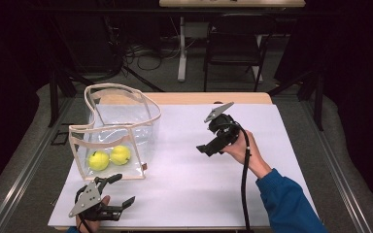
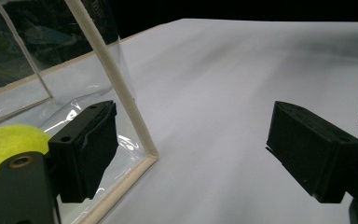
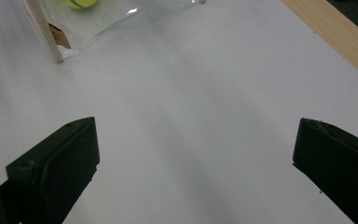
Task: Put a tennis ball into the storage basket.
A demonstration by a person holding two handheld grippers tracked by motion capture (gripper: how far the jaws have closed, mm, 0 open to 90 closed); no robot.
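- White table (image 1: pixel 189 160): bare sheet over a wooden top, wood edge showing at the far side.
- Clear bag (image 1: pixel 119 131): stands upright at the left of the table, mouth open upward, cream piping along every edge. Judged light, with soft, floppy, slick plastic walls that would slide between pads. The piping looks like the stiffer part; the near-right corner seam (image 2: pixel 135 116) or the top rim is where I would pinch it.
- 2 tennis balls (image 1: pixel 109 157): side by side on the bag's floor, near wall. Light, felt-covered, easy to grip, but they will roll and tip the bag if it is lifted by 1 corner.
- Left gripper (image 1: pixel 118 190): near-left, just in front of the bag, jaws spread wide, holding nothing. In the left gripper view 1 jaw sits at the bag's near wall and the corner seam runs between the 2 jaws.
- Right gripper (image 1: pixel 208 148): mid-table, well apart from the bag, jaws released and empty, pointing left toward it.
- Small brown tab (image 3: pixel 59 36): at the bag's low right corner; too small to hold.
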